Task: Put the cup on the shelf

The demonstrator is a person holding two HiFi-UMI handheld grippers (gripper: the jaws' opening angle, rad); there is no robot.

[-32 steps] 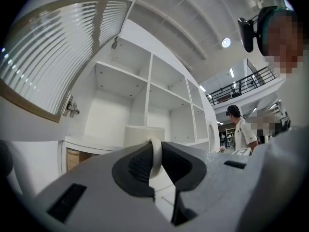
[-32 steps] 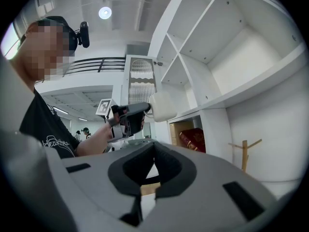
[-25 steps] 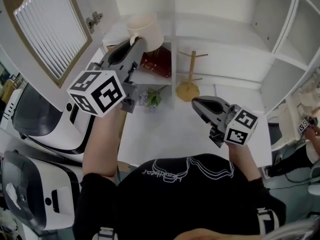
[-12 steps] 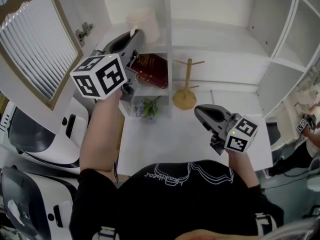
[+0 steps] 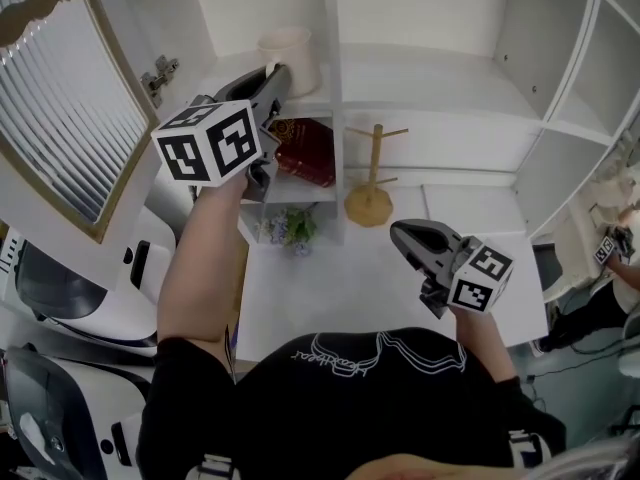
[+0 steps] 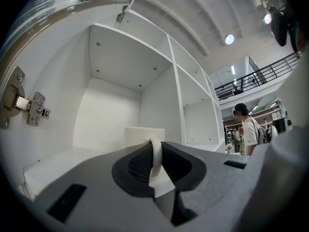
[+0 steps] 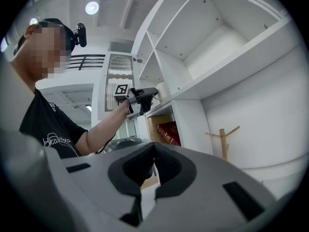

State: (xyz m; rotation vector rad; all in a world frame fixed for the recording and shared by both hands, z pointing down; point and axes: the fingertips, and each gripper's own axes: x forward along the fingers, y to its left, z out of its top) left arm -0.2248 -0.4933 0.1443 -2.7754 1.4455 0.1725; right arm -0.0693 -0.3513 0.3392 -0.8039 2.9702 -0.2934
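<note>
**Placement stage: cup at the shelf.** The left gripper point(image 5: 272, 73) has its jaws closed on the handle point(image 6: 155, 159) of the cream cup point(image 5: 290, 53). The cup now stands upright inside the open top compartment of the shelf point(image 6: 58, 161). A second ago it hung tilted in front of that shelf's edge, lower and nearer the person — so the carry is judged essentially done. Whether the cup's base already touches the shelf board cannot be told, because the jaws hide it in the left gripper view.

The right gripper point(image 5: 397, 230) is held below the shelf and to its right, over the white table point(image 5: 330, 278). Its jaws are together with nothing between them, and it sits much where it was. Under the shelf board lie a red book point(image 5: 305, 151) and, lower, a small flower sprig point(image 5: 290, 228). A wooden peg stand point(image 5: 371, 173) stands below the shelf's next bay. What remains, on this reading, is to settle the cup and part the jaws.
</note>
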